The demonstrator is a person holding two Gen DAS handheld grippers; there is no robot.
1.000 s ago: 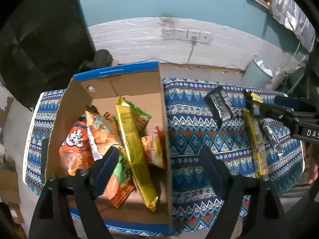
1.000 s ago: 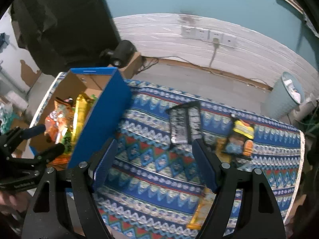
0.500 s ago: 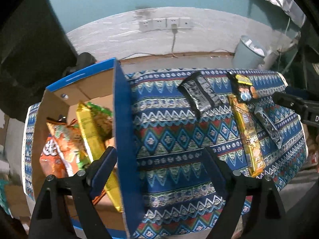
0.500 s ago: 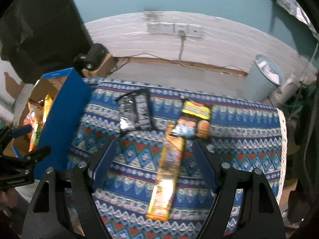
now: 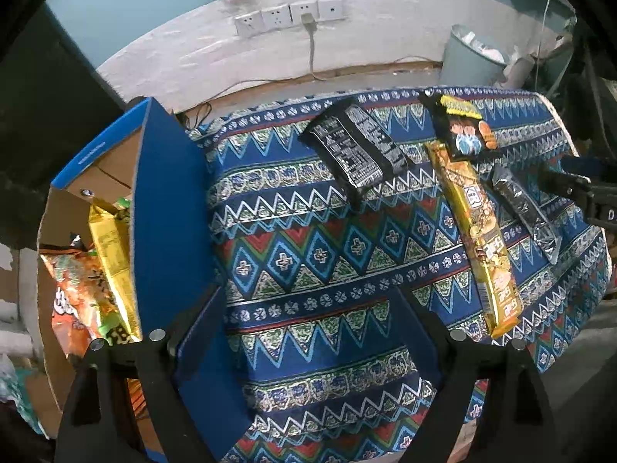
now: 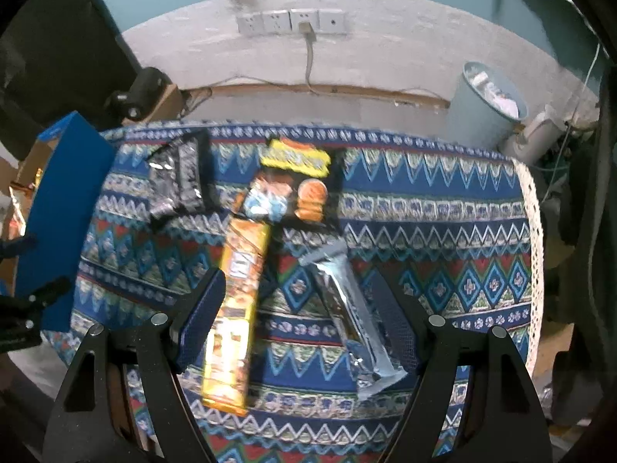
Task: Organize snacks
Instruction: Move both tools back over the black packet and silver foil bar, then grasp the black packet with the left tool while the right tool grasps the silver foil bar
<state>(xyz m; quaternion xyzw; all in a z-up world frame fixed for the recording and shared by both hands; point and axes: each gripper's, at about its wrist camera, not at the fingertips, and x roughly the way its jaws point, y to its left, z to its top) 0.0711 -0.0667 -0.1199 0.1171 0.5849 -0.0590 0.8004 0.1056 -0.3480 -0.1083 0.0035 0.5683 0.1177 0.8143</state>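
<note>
A cardboard box with blue outer walls (image 5: 169, 223) stands at the table's left end with several snack packs (image 5: 112, 254) in it. On the patterned cloth lie a black pack (image 5: 354, 150), a black-and-yellow cartoon pack (image 6: 297, 189), a long gold bar (image 6: 239, 293) and a silver bar (image 6: 354, 316). My left gripper (image 5: 308, 320) hangs open over bare cloth just right of the box wall. My right gripper (image 6: 297, 308) is open above the gold and silver bars, which lie between its fingers, untouched. Each gripper shows at the edge of the other's view.
The cloth's lace-trimmed right edge (image 6: 536, 231) marks the table end. Behind the table are a pale blue bin (image 6: 486, 104), wall sockets (image 6: 289, 21) with a cable, and a dark device on a cardboard carton (image 6: 135, 92).
Both grippers have moved right and lower. The left one left the box and now hangs over the cloth. The right one went from the black pack to over the gold and silver bars.
</note>
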